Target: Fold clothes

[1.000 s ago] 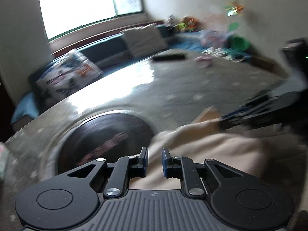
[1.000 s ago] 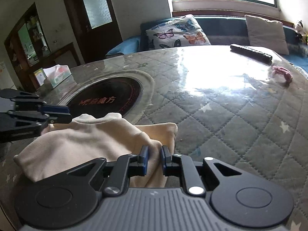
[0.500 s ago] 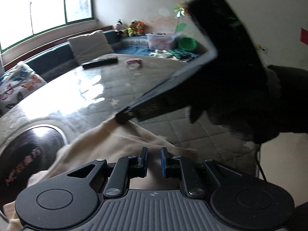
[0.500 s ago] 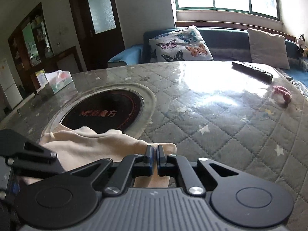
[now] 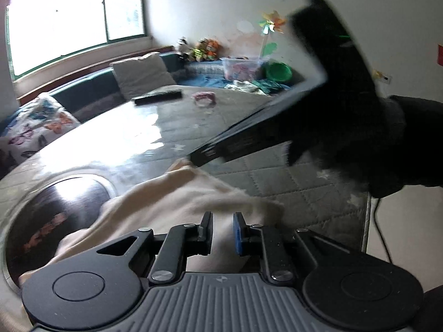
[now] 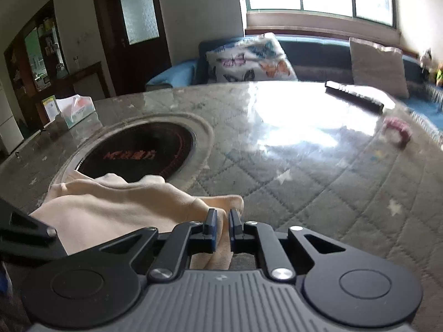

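**Cream garment pinched at two edges, mid-fold on the quilted table**

Both grippers are down on the cream garment (image 6: pixel 116 207), which lies bunched at the near edge of the table (image 6: pixel 318 193), partly over the rim of the round dark hob (image 6: pixel 138 152) set into it. In the right-wrist view the cloth fills the lower left of the frame. The right gripper (image 6: pixel 221 229) has its jaws at a narrow gap that is just widening, with a fold of the cloth's corner between them and apparently still pinched. The left gripper (image 5: pixel 223 231) sits at the bottom centre of its own view over the near hem; its jaws are narrow and easing apart, with cream fabric showing between them, though I can't tell whether the pads truly bite.

To my eye this is the gather-and-carry part of a fold: two edges taken up, not yet laid over. The next move would want both holds firm, then a level sweep to lay one half across the other.

The fabric looks soft, matte and thick, slumping in rounded rolls. The table cover is grey, diamond-quilted and star-printed under a glossy clear sheet that glares white from the window. A remote control (image 6: pixel 354 95) and a small pink thing (image 6: pixel 398 131) lie at the upper right, well apart from the cloth.
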`<state>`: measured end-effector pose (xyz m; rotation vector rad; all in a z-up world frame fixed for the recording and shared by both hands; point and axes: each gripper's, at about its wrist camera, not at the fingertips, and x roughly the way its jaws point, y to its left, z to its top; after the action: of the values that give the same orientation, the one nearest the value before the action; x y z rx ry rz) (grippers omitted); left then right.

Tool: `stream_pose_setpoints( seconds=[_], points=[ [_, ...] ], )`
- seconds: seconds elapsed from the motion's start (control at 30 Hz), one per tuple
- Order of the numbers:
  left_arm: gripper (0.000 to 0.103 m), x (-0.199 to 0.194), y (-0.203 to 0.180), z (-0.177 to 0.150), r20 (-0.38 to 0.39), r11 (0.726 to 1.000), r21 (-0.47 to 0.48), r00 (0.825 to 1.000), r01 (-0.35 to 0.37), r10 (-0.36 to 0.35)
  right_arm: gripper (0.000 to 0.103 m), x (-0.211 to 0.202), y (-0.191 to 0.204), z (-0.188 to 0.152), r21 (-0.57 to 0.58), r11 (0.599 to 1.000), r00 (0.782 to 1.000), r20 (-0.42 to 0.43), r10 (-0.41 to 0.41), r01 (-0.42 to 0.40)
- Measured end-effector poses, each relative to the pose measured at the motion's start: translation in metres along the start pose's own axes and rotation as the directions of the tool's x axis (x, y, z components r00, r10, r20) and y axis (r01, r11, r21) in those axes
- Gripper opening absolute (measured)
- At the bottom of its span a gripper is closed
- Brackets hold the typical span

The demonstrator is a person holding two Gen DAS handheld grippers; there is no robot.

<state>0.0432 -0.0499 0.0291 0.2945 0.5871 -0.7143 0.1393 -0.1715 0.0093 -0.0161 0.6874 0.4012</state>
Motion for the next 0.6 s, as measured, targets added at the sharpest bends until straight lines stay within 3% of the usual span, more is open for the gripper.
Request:
stream_pose_setpoints(
  seconds=[0.27,0.4,0.6],
  points=[
    [0.022,-0.056,0.04,-0.039,-0.011,0.978,-0.145,0.989,-0.147,0.147,0.01,-0.03,0.04,-0.011,-0.075,0.992,0.994,0.039,0.104,-0.101],
    [0.022,-0.073,0.054,-0.061,-0.038,0.955,-0.233,0.983,-0.185,0.181,0.017,-0.022,0.055,-0.021,-0.108,0.984,0.989,0.022,0.146,-0.142],
    [0.022,-0.091,0.062,-0.083,-0.048,0.938,-0.274,0.977,-0.212,0.207,0.018,-0.004,0.052,-0.038,-0.081,0.988,0.991,-0.016,0.132,-0.133]
  ],
)
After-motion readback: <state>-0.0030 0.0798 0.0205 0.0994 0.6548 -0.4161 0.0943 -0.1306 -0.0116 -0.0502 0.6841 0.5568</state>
